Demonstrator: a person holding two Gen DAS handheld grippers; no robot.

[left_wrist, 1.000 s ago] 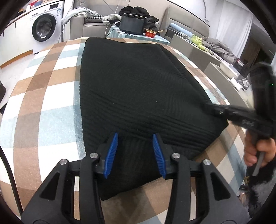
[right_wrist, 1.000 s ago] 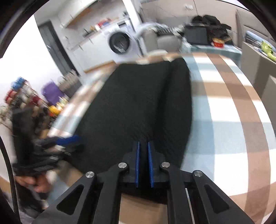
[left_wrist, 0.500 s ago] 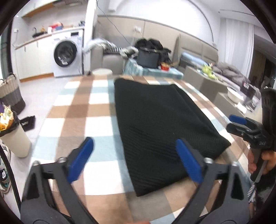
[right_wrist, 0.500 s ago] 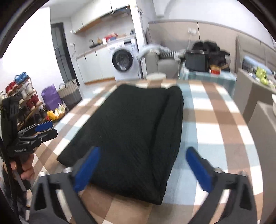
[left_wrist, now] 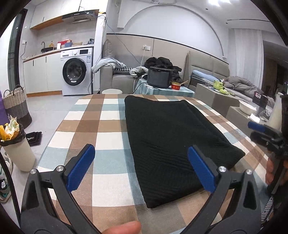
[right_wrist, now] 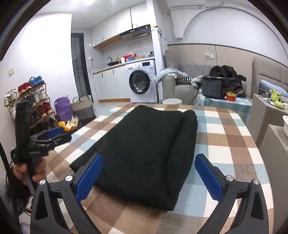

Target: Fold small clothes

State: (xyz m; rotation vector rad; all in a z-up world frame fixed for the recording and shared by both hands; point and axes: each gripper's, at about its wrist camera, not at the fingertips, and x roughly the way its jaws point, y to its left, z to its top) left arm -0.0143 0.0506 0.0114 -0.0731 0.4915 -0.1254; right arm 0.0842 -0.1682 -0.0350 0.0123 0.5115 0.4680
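Black knit garment (left_wrist: 172, 142) runs lengthwise away from both wide-open, empty grippers; right gripper (right_wrist: 149, 172) probably nearer than left gripper (left_wrist: 142, 165).

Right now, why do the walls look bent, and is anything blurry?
Left wrist view: a fisheye lens bows the room and darkens the corners; the black garment is sharp. Right wrist view: same curving, bright ceiling light, and the checked tablecloth is crisp, without motion blur.

Lived-in home, open-plan flat. Washing machine (left_wrist: 76, 73) under a kitchen counter with sink (right_wrist: 113, 63); range hood (left_wrist: 79, 16) above. Grey sofa (left_wrist: 115, 79) heaped with clothes. Shoe rack (right_wrist: 29, 104), woven basket (right_wrist: 83, 108), checked cloth on the desk (left_wrist: 86, 124).
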